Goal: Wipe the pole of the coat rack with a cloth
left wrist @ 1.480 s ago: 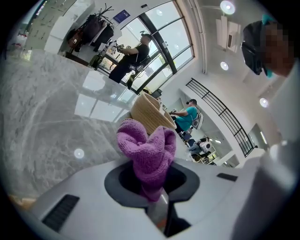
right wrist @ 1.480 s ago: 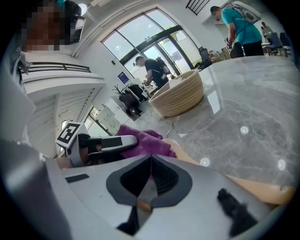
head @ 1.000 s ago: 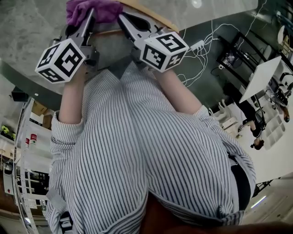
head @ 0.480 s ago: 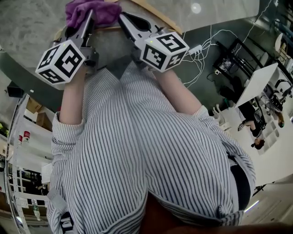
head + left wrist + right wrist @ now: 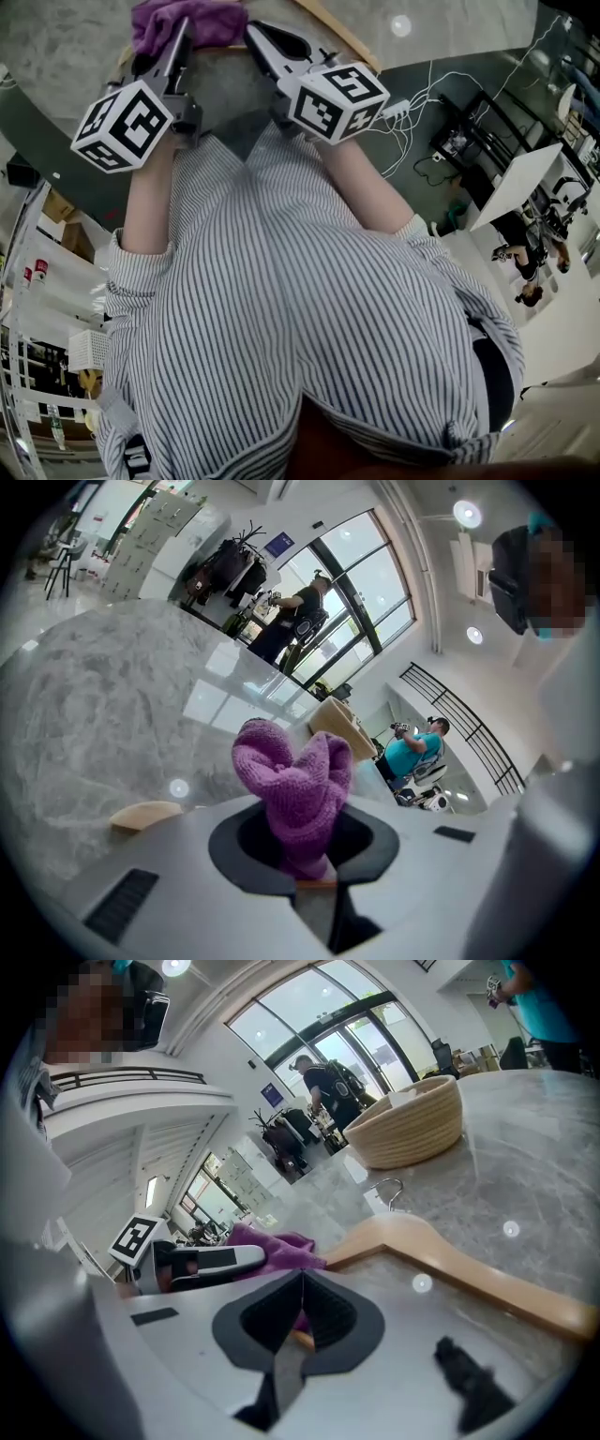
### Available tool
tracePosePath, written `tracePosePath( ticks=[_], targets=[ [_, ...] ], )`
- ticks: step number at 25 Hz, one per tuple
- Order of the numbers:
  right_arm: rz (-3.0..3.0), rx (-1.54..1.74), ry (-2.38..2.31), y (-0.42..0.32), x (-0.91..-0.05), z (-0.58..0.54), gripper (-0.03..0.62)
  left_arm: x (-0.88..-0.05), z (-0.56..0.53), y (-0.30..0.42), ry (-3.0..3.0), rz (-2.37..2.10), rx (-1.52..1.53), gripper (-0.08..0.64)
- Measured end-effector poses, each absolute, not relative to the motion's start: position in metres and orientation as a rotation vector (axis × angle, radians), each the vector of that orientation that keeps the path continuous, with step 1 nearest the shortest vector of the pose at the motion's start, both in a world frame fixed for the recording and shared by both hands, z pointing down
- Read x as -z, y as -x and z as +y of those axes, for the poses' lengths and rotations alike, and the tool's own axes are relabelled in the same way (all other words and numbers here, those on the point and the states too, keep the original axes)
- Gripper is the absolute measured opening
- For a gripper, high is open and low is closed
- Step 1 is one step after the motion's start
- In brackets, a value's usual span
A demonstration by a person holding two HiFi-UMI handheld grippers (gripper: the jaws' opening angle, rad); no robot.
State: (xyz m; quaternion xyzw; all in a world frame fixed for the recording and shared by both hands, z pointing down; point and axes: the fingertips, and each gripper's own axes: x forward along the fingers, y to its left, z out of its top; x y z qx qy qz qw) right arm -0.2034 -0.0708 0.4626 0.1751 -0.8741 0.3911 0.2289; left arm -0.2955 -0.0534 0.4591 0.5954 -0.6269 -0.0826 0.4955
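Cloth, purple and the only one, is pinched in a bunch by the left hand-held gripper. It sits low at the centre of the left gripper view and at the top edge of the head view. The right gripper view adds what the head view lacks: the right hand-held gripper pressed together on nothing, and one woven basket at upper right. One wooden hanger lies on the marble surface at centre right. There are two grippers.
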Motion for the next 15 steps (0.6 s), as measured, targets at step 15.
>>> tracePosePath(
  ticks=[15],
  targets=[
    [-2.432,-1.027,-0.379,0.234,-0.454,-0.043,0.017,-0.449,-0.015,0.328,-1.399,-1.609,0.235,0.071]
  ],
)
